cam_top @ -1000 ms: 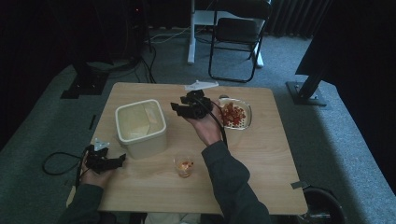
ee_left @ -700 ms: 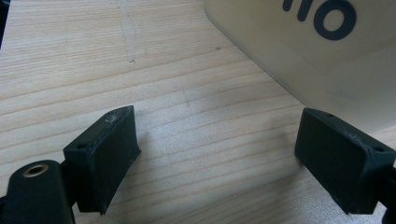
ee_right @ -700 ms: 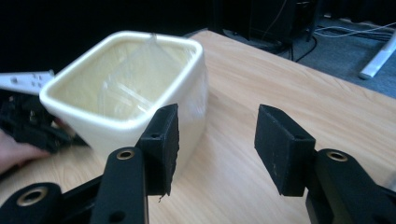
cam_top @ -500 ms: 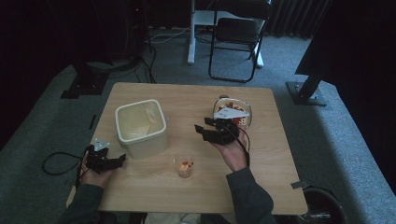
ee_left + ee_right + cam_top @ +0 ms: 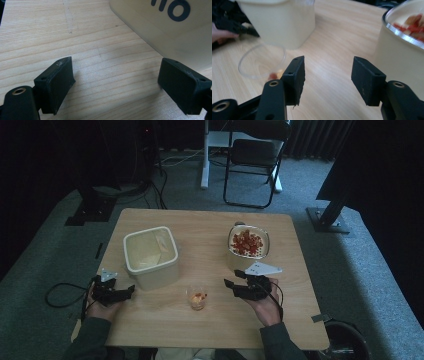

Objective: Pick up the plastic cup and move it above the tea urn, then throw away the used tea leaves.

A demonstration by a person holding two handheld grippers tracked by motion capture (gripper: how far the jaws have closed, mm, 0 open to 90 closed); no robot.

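The right tongs [image 5: 235, 285] are hovering low over the worktop [image 5: 200, 227], just in front of the bowl [image 5: 248, 245] of red pieces; their jaws have just been opening and are standing apart with nothing between them. The small glass cup [image 5: 197, 298], with a few red and pale bits inside, is sitting near them on the worktop's front half. The left tongs [image 5: 127, 291] are resting open and empty, just beside the cream tub [image 5: 150, 255].
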